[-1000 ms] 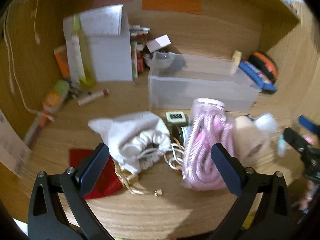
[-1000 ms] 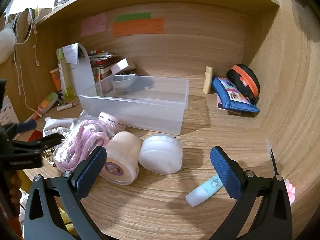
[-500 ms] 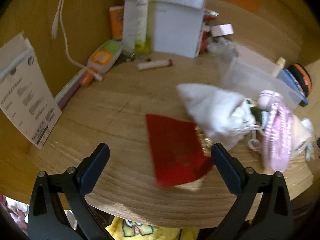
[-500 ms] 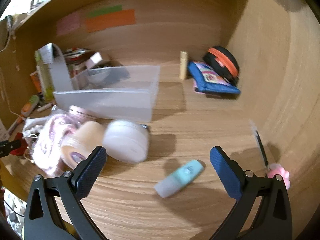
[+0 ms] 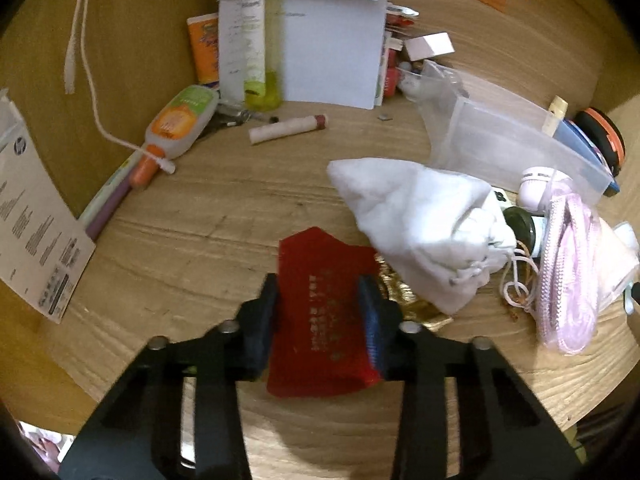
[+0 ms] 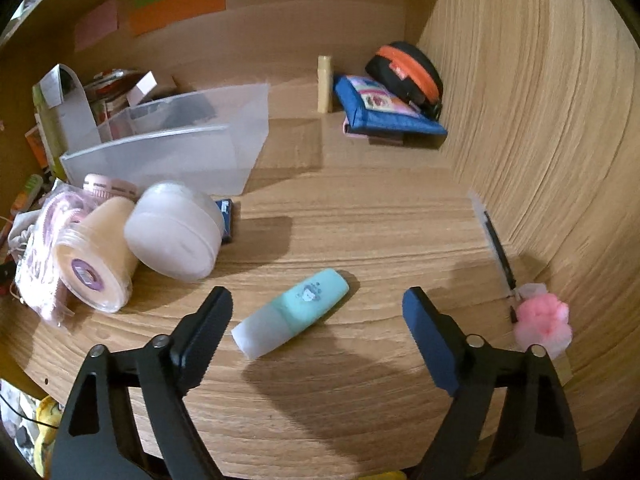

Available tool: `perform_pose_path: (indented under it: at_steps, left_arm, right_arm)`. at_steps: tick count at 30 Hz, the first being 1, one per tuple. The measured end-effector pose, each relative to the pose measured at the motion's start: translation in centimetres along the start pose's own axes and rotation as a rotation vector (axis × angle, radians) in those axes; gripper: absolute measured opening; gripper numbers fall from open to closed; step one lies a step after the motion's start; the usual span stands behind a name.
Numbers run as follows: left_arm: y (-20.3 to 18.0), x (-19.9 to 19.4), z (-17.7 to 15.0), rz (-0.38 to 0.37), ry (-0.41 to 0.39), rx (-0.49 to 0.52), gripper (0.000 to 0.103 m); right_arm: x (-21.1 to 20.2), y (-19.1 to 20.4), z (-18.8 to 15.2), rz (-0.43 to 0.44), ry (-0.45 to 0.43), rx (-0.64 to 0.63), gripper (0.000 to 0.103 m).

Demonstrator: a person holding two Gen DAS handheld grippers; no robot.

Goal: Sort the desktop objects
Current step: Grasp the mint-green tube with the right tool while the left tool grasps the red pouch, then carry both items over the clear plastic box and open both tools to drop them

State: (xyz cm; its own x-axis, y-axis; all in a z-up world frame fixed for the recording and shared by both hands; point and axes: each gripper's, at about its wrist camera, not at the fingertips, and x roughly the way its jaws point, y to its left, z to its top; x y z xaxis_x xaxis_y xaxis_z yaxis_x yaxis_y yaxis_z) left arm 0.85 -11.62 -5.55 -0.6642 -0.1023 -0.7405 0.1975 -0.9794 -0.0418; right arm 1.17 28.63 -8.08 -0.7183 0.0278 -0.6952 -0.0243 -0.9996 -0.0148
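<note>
The red envelope (image 5: 324, 312) lies flat on the surface, its long axis running straight ahead between the fingers of the left gripper (image 5: 318, 300), whose jaws have just been closing and now touch its side edges. The mint tube (image 6: 292, 318) lies just ahead of the right gripper (image 6: 318, 312), diagonal to its fingers; those jaws have just been closing, not yet touching it.
</note>
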Motion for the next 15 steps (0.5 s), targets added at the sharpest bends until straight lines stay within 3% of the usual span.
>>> perform_pose_path:
  at_steps: [3,4,9,15]
  left_arm:
    - [-0.1,0.1,0.2,-0.040,-0.004,-0.010,0.010]
    - [-0.2,-0.1,0.4,-0.036,-0.011,-0.010,0.008]
    - [-0.8,-2.3,1.3,-0.042,-0.088,0.020,0.006]
    - [-1.1,-4.6,2.9,-0.068,-0.156,0.024,0.005]
  right_arm:
    - [0.9,0.3,-0.3,0.029,0.031,-0.009,0.066]
    - [1.2,0.4,-0.4,0.042,0.038,-0.012,0.055]
    - [1.6,0.6,-0.4,0.065,0.021,-0.030,0.023]
    - [2.1,-0.4,0.5,0.133,0.015,0.032,0.023]
